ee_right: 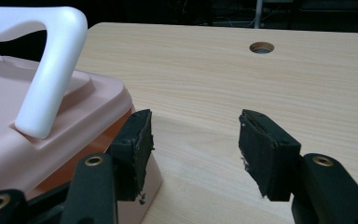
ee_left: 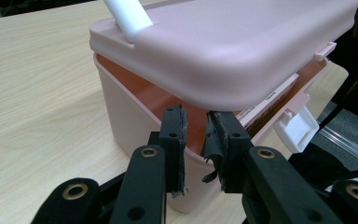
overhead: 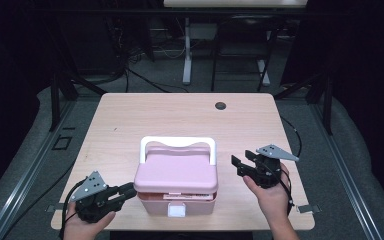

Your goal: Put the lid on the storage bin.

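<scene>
A pink lidded box [overhead: 176, 201] with a white handle [overhead: 177, 142] stands near the table's front edge. Its lid [overhead: 175, 172] sits ajar, lifted at the front, and the white latch [overhead: 176, 210] hangs loose. My left gripper [overhead: 131, 189] is at the box's left front corner. In the left gripper view its tips [ee_left: 196, 114] sit just under the lid [ee_left: 223, 46], against the box's rim. The jaws are almost together with nothing between them. My right gripper [overhead: 242, 158] is open, just right of the box. Its own view shows the lid's corner [ee_right: 9, 154] beside its left jaw.
The wooden table [overhead: 130, 120] has a round cable hole [overhead: 221, 105] at the back right. Paper or cards show inside the box [ee_left: 279, 93] under the raised lid. Behind the table, on the floor, are table legs and cables [overhead: 187, 60].
</scene>
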Demonstrator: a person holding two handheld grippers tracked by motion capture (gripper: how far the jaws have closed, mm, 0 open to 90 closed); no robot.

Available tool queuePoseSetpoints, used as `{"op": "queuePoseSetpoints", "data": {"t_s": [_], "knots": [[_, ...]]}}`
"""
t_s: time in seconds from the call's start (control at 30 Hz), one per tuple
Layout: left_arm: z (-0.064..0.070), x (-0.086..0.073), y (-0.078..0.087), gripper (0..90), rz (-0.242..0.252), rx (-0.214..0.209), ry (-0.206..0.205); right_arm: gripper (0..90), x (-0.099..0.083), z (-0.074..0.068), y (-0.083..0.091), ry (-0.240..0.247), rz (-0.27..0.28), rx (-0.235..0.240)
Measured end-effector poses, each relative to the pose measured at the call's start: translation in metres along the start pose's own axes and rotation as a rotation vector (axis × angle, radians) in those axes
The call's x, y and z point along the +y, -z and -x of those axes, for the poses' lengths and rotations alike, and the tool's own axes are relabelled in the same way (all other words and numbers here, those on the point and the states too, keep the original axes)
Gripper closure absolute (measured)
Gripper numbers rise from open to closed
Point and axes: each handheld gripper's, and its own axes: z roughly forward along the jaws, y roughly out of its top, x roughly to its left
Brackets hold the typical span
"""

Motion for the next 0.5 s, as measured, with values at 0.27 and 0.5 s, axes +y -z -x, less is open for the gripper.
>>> {"op": "queuePoseSetpoints", "data": {"t_s": [0.27, 0.5], "knots": [[0.0008, -0.0021, 0.0000, 75.4, -0.004, 0.006, 0.006, 43.7, 0.0001, 0.0013, 0.0006, -0.005, 0.004, 0.003], [0.0000, -0.0032, 0.0024, 75.5, -0.003, 0.013, -0.001, 43.7, -0.0001, 0.0019, 0.0010, -0.009, 0.005, 0.001]]}}
